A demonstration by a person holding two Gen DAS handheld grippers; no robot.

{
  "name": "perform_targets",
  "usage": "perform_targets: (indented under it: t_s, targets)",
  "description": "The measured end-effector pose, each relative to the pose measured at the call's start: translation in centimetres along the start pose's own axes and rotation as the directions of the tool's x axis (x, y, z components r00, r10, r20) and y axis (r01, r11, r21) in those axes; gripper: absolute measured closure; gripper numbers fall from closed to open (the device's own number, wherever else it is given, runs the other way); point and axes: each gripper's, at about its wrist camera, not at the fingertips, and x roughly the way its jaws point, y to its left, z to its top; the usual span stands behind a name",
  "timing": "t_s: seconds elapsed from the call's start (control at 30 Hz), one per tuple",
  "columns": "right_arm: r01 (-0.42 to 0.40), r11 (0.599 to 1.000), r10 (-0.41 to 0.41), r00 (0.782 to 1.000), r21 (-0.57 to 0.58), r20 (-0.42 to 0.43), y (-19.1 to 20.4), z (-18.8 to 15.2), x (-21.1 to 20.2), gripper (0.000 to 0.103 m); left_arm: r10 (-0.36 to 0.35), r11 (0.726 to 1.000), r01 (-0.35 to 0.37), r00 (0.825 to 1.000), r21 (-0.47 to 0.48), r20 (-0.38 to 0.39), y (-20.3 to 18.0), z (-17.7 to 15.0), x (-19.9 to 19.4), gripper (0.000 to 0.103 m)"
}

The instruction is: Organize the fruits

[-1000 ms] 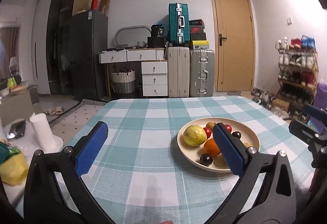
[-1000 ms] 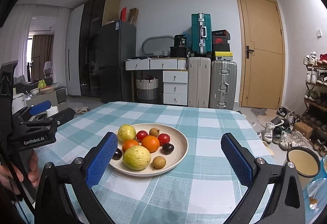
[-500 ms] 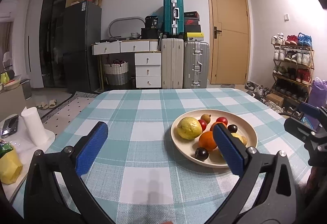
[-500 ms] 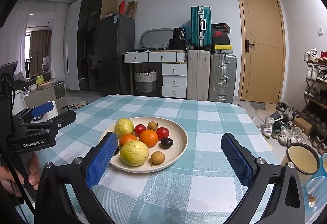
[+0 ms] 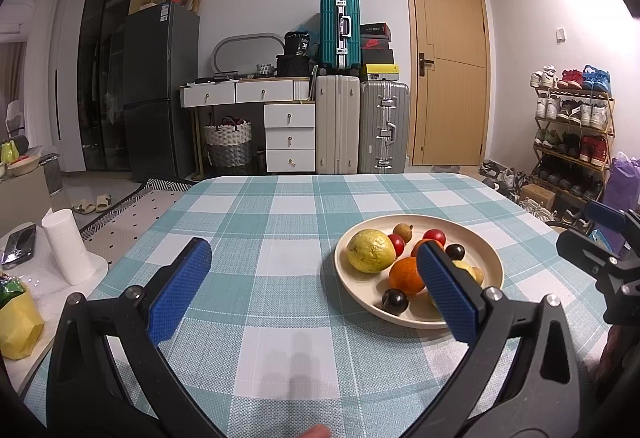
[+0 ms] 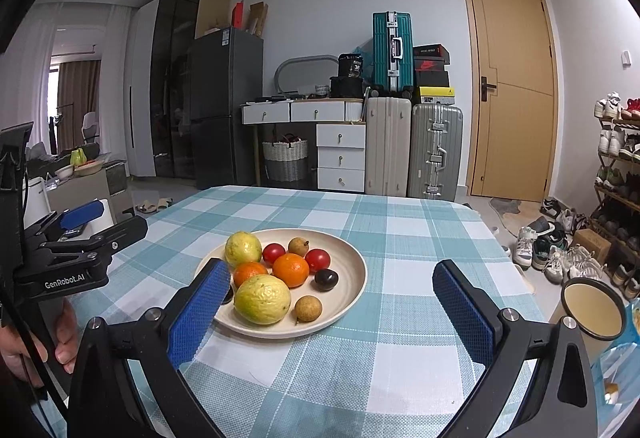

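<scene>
Both tongs, left (image 5: 316, 282) and right (image 6: 331, 296), hang spread wide and empty just short of the plate (image 6: 352, 290) on the table (image 6: 400, 238), where its round, firm, roll-prone fruit looks best pinched across the middle, gently for the soft tomatoes (image 6: 318, 260).

1. The left wrist camera sat low over the near edge of the bench (image 5: 288, 222), looking forward between its own two blue fingers (image 5: 180, 290) toward the back wall.
2. From there the plate (image 5: 486, 258) lay near, to the right of centre, partly behind the right-hand finger.
3. The right wrist camera looked the same way from further right; the plate (image 6: 352, 258) lay near, left of centre.
4. Both views shared the bench, plate, suitcases (image 5: 362, 126) (image 6: 412, 150) and door (image 5: 448, 66) (image 6: 512, 90).
5. Each view caught the other gripper at its edge.
</scene>
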Motion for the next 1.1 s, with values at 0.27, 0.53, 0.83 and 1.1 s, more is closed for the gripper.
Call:
perform_targets:
  t_s: [0.27, 0.53, 0.83, 1.1]
  targets:
    - [0.001, 1.000, -0.001, 1.000, 0.001, -0.001, 0.05, -0.01, -0.06, 0.000, 0.000, 1.000, 0.000, 1.000, 0.000, 0.000, -0.08, 0.06, -0.11, 0.001]
    - [0.001, 1.000, -0.001, 1.000, 0.001, -0.001, 0.06, -0.03, -0.07, 0.000, -0.001, 1.000, 0.001, 1.000, 0.000, 0.000, -0.07, 0.06, -0.12, 0.001]
    - [0.001, 1.000, -0.001, 1.000, 0.001, -0.001, 0.06, -0.05, -0.07, 0.000, 0.000, 1.000, 0.000, 1.000, 0.000, 0.000, -0.09, 0.06, -0.10, 0.001]
    - [0.001, 1.000, -0.001, 1.000, 0.001, -0.001, 0.07, -0.05, -0.08, 0.000, -0.005, 1.000, 0.005, 1.000, 0.001, -0.009, -0.02, -0.01, 0.16, 0.001]
